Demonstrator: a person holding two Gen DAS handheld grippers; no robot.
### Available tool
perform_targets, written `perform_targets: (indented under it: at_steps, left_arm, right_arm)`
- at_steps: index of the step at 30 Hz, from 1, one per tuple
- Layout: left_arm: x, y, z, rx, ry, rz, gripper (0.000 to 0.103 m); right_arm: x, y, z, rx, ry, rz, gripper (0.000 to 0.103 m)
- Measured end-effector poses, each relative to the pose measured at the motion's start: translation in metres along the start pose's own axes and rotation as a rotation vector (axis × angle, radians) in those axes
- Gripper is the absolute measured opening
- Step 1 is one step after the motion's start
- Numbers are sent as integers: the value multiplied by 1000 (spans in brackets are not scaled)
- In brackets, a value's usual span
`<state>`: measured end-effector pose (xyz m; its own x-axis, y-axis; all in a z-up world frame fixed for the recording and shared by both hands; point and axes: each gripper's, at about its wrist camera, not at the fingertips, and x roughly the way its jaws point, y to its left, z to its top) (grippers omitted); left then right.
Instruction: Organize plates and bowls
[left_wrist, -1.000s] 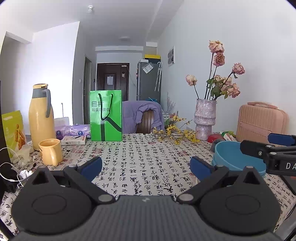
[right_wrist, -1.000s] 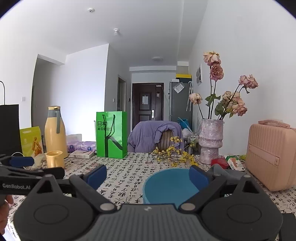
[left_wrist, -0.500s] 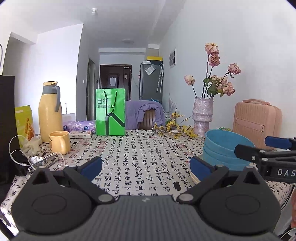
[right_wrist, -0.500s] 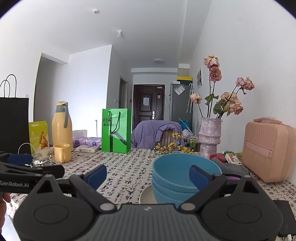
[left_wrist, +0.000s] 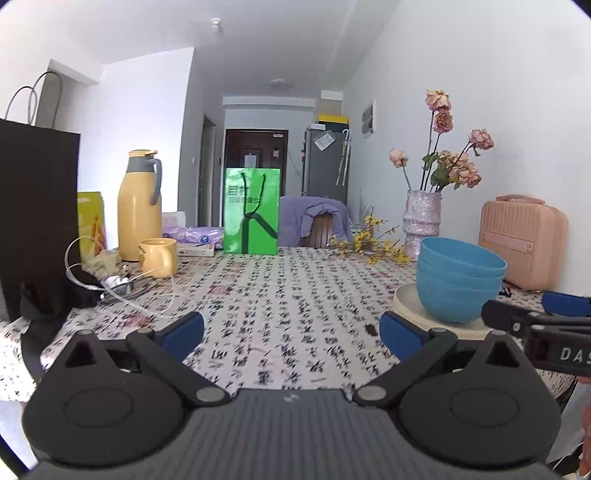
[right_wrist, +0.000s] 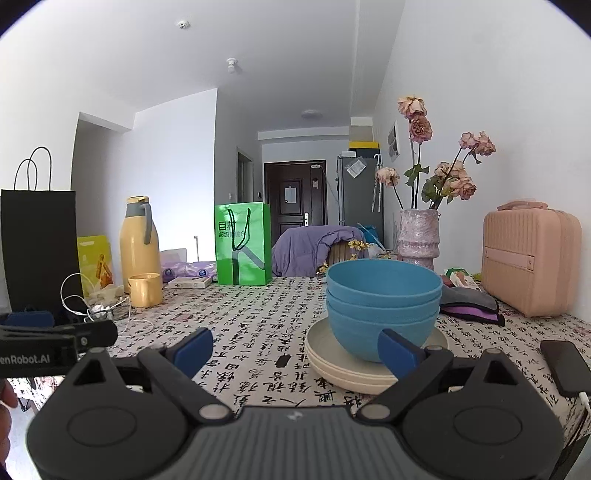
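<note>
A stack of blue bowls (right_wrist: 382, 299) sits on a stack of cream plates (right_wrist: 332, 354) on the patterned tablecloth. The same bowls (left_wrist: 460, 282) and plates (left_wrist: 406, 302) show at the right of the left wrist view. My right gripper (right_wrist: 295, 349) is open and empty, held back from the stack near the table's front edge. My left gripper (left_wrist: 291, 330) is open and empty, to the left of the stack. The right gripper's fingers (left_wrist: 517, 321) show at the right edge of the left wrist view.
A yellow mug (right_wrist: 146, 290), yellow thermos (right_wrist: 138, 238), black bag (right_wrist: 37, 247) and white cables (left_wrist: 118, 284) stand at the left. A green bag (right_wrist: 243, 243) is at the back. A vase (right_wrist: 419, 234), pink case (right_wrist: 530, 258), folded cloths (right_wrist: 469, 306) and phone (right_wrist: 565, 363) are right.
Both grippers have pulled back toward the table's front edge and lowered. The bowl and plate stack now shows whole, farther from the fingers. Both stay open.
</note>
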<state>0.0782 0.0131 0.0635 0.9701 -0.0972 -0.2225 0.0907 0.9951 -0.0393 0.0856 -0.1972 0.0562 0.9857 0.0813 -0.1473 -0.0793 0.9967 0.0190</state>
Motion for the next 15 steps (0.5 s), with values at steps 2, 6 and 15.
perform_targets:
  at_steps: [2, 6, 15]
  left_arm:
    - [-6, 4, -6, 7, 11, -2, 103]
    - [-21, 11, -11, 16, 18, 16, 103]
    - [-48, 8, -25, 19, 12, 4, 103]
  right_arm:
    - [-10, 3, -5, 2, -5, 3, 96]
    - [-27, 6, -11, 9, -3, 2, 96]
    - [-52, 16, -30, -38, -3, -13, 103]
